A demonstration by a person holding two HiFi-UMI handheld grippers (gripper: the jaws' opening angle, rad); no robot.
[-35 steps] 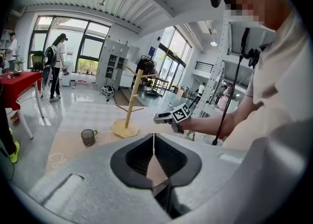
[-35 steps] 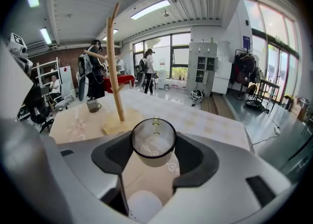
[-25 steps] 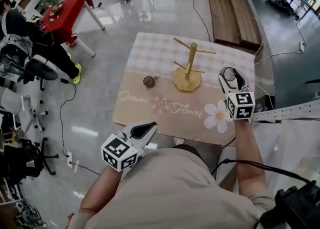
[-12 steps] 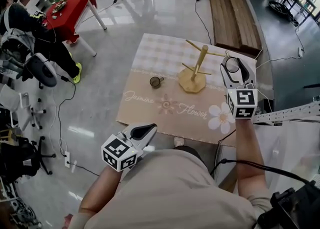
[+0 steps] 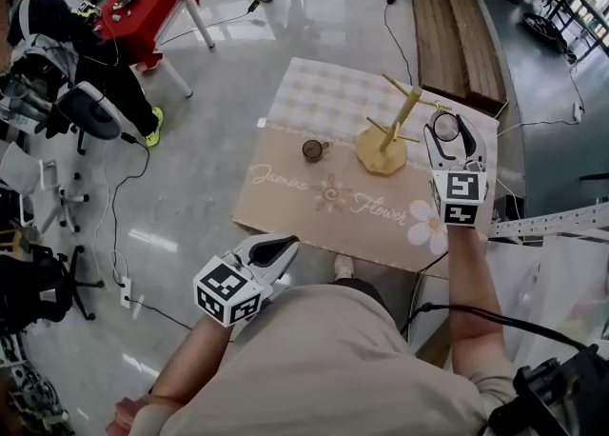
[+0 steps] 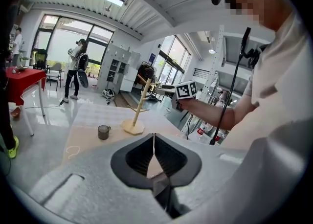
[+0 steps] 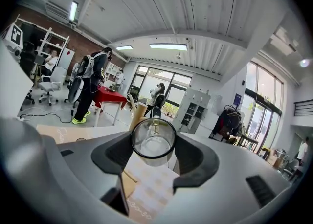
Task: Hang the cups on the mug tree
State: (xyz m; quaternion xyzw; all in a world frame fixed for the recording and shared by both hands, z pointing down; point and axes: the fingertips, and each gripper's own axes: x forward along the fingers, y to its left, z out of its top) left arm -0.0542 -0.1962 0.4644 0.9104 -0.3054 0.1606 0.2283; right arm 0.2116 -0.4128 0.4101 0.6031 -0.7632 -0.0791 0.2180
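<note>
A wooden mug tree [image 5: 389,135] stands on the far right part of the table [image 5: 314,206]; its pegs look bare. A small dark cup [image 5: 312,149] sits on the table left of the mug tree [image 6: 138,109]; the same dark cup [image 6: 103,132] shows in the left gripper view. My right gripper [image 5: 446,129] is shut on a clear glass cup [image 5: 444,126] just right of the tree, near a peg tip. The clear glass cup [image 7: 153,142] fills the space between its jaws. My left gripper [image 5: 278,247] hangs shut and holds nothing, below the table's near edge.
A red table [image 5: 143,8] and people stand at the far left. Office chairs [image 5: 76,112] and cables [image 5: 119,206] lie on the floor at the left. A wooden platform [image 5: 457,29] lies behind the table. A metal frame [image 5: 547,223] runs along the right.
The right gripper with the glass cup has lifted and moved toward the mug tree's right pegs. The head view has shifted, so the table sits further right. The left gripper stays put.
</note>
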